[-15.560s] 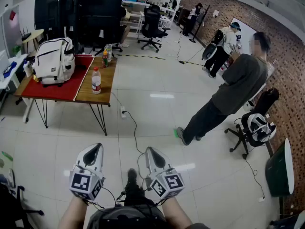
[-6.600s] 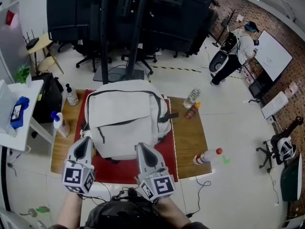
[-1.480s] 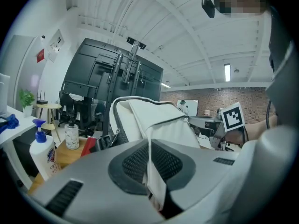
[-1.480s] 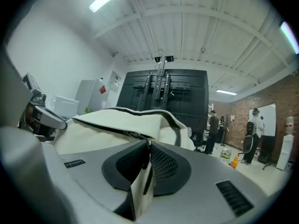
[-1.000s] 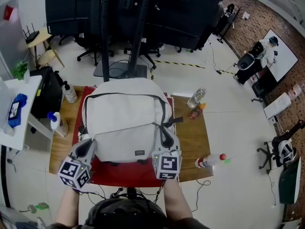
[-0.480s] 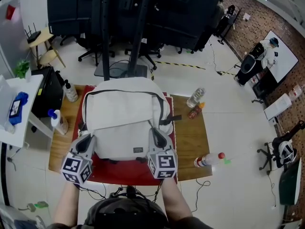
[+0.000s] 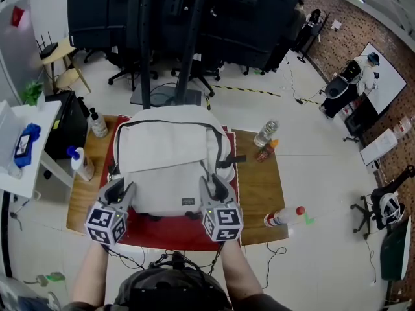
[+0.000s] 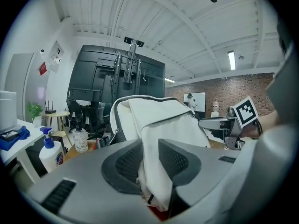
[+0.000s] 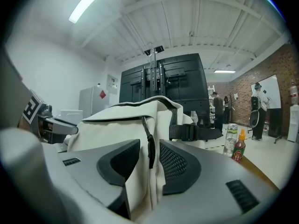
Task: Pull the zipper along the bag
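Opening around backpack fabric (image 7: pixel 168 161), left tool (image 7: pixel 123 190), right tool (image 7: pixel 214 185) — zipper pull (image 9: pixel 150 148) only in right gripper view

White bag (image 7: pixel 170 167), red mat (image 7: pixel 165 234)

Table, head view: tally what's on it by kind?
backpack: 1
red mat: 1
bottles: 5
Total: 7
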Tool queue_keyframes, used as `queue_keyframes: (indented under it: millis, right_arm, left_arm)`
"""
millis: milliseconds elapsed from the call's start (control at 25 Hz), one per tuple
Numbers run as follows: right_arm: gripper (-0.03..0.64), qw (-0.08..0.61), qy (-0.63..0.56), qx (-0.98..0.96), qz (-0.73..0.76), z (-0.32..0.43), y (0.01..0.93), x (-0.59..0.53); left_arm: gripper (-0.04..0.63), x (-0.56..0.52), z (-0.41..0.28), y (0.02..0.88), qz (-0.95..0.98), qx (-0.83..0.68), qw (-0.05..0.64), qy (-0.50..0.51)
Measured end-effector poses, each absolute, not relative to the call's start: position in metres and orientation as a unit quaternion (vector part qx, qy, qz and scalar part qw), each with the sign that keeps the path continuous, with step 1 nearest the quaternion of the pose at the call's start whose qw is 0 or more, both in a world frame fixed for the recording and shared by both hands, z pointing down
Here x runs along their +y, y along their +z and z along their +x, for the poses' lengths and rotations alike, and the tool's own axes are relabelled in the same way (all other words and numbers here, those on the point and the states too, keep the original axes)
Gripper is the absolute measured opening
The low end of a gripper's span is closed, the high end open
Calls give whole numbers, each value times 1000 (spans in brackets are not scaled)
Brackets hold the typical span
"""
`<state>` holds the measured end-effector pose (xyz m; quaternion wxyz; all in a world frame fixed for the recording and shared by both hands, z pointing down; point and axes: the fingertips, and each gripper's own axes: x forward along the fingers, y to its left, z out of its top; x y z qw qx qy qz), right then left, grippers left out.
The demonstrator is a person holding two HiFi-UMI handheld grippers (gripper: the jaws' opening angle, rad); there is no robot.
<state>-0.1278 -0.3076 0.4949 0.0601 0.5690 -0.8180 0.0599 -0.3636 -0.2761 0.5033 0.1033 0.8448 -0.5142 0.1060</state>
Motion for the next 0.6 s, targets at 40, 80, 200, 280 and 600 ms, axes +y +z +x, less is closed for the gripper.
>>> queue_keyframes:
  millis: [40,80,200,280,600]
  right_arm:
    - [131,59,60,-818,569,-127,495,-306]
    - [132,60,60,-818,569,-128,496,-304]
    - [130,61,58,-819,567,-128,496,-296]
    - [131,53,52,-820,567,-128,492,-291]
    - [115,17,16,-832,555,-137,456,-263]
  left_arm:
    - [150,-275,-364,503,844,-515,103,106]
    - [151,-274,-364,502,843,-517,102,106]
    - [183,-270,-365,499,842,-520,98,103]
    - [189,-267,-366,496,840,-524,94,101]
    - [189,-243,-376,465,830,-549,76,61]
